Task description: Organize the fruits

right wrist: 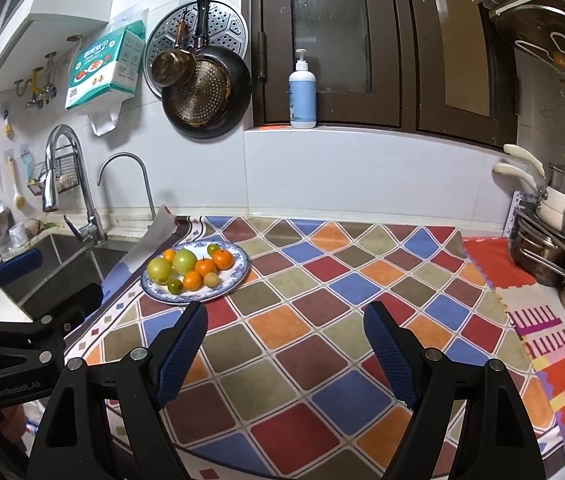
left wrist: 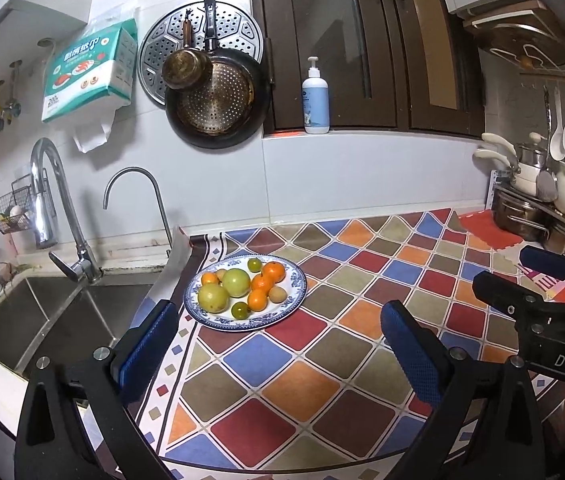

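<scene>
Both grippers' jaws wide apart, empty, above chequered counter mat (left wrist: pixel 302 360) beside sink (left wrist: pixel 62 312).

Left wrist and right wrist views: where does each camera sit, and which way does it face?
Left wrist: on the left claw, angled down at the counter toward the fruit plate; own open fingers, right claw at right.
Right wrist: on the right claw, same heading; own open fingers, left claw at left.
Shared: plate, sink, soap bottle.
</scene>
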A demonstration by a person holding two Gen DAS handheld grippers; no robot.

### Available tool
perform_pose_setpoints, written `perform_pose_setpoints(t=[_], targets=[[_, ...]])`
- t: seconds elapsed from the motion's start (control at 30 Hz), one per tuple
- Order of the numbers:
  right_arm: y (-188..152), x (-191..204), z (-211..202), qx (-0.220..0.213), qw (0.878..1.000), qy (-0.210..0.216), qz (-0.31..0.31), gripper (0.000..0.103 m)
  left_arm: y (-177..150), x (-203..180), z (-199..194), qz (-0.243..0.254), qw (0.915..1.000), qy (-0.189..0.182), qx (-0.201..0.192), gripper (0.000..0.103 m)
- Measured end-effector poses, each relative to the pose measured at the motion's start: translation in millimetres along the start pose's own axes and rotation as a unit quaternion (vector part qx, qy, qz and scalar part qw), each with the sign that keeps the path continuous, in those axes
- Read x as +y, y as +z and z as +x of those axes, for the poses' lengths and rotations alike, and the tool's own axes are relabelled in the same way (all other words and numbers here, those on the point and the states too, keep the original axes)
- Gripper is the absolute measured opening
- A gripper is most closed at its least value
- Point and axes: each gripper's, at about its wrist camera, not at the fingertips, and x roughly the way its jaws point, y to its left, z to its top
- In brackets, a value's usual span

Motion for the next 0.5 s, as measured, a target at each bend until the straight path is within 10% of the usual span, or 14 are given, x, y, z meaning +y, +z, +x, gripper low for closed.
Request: perform_pose_setpoints(t=[0.5], targets=[[-4.3, -1.3, 5.2, 0.023, 1.0, 0.001, 0.004, 0.081, -3.2, 0.3, 11.6, -0.003, 0.9997, -0.008, 0.024, 0.103]])
